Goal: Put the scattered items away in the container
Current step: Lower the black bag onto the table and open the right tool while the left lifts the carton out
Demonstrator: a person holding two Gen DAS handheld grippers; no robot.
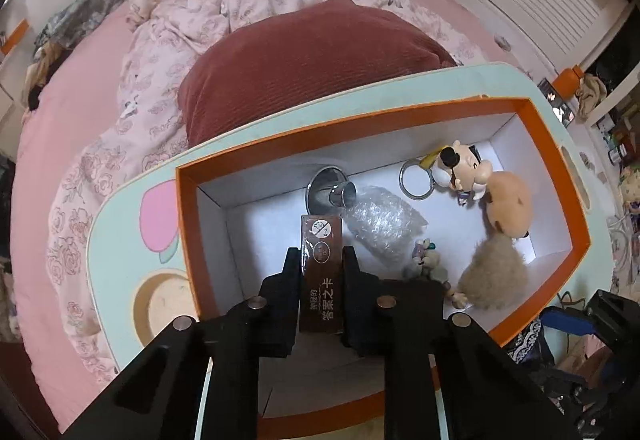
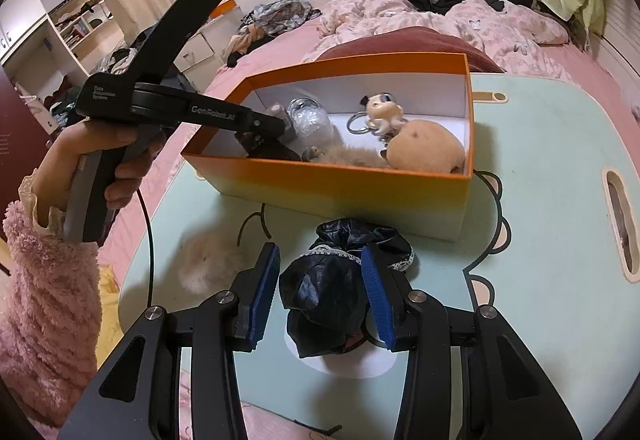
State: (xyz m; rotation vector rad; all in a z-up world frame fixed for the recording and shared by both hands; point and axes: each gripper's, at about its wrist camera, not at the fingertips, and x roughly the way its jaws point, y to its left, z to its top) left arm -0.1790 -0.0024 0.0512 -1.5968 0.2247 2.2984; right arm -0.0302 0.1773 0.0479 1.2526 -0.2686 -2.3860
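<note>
An orange box [image 1: 360, 111] [image 2: 340, 183] stands on a mint lap table [image 2: 540, 159]. My left gripper [image 1: 322, 252] [image 2: 280, 127] reaches into it from above, shut on a brown card pack [image 1: 320, 232] whose far end is near the box floor. Inside lie a metal funnel [image 1: 332, 191], a bubble-wrap bundle [image 1: 380, 224], a figure keyring [image 1: 460, 167], a tan plush [image 1: 508, 199] and a fluffy pom [image 1: 492, 272]. My right gripper [image 2: 318, 260] is low over the table, its blue pads [image 2: 260, 292] closed on a black lace-trimmed bundle [image 2: 324, 300].
A pale fluffy pom [image 2: 208, 264] lies on the table left of my right gripper. The table sits on a pink bed with a dark red cushion [image 1: 312, 59] behind the box. A person's hand in a pink fleece sleeve [image 2: 44, 280] holds the left gripper.
</note>
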